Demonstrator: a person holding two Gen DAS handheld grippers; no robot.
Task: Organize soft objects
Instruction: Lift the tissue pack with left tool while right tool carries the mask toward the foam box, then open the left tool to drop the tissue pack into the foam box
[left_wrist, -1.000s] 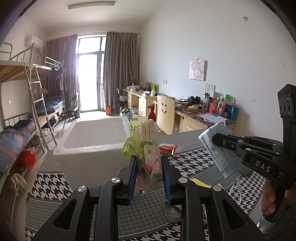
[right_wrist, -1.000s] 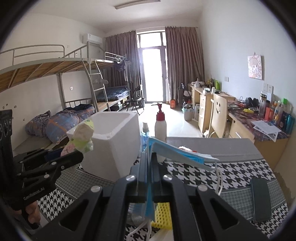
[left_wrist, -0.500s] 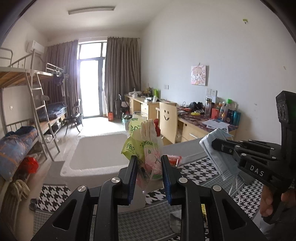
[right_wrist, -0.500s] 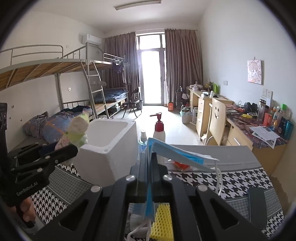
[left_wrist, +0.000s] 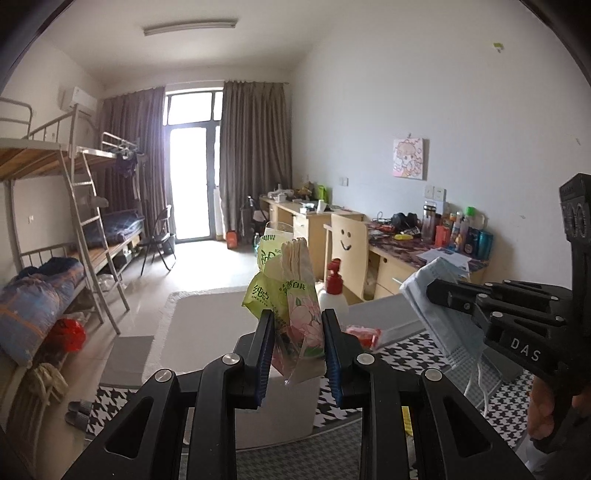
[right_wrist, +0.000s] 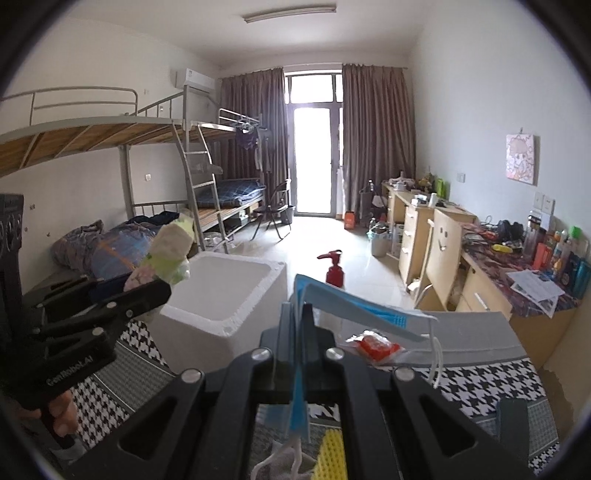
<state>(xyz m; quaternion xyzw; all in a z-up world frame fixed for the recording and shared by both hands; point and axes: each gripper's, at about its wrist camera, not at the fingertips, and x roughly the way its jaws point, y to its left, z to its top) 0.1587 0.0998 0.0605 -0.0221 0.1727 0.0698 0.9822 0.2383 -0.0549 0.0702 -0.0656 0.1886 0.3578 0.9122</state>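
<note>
Jaws on both grippers are clamped: left gripper (left_wrist: 297, 343) holds tissue packets (left_wrist: 286, 295), right gripper (right_wrist: 301, 323) a blue mask (right_wrist: 354, 308). Foam box (right_wrist: 225, 295) sits at eleven o'clock; release directly over its opening, I'd say.

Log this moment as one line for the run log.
left gripper: shut on tissue packs | right gripper: shut on face mask | both raised near foam box | nothing released
</note>
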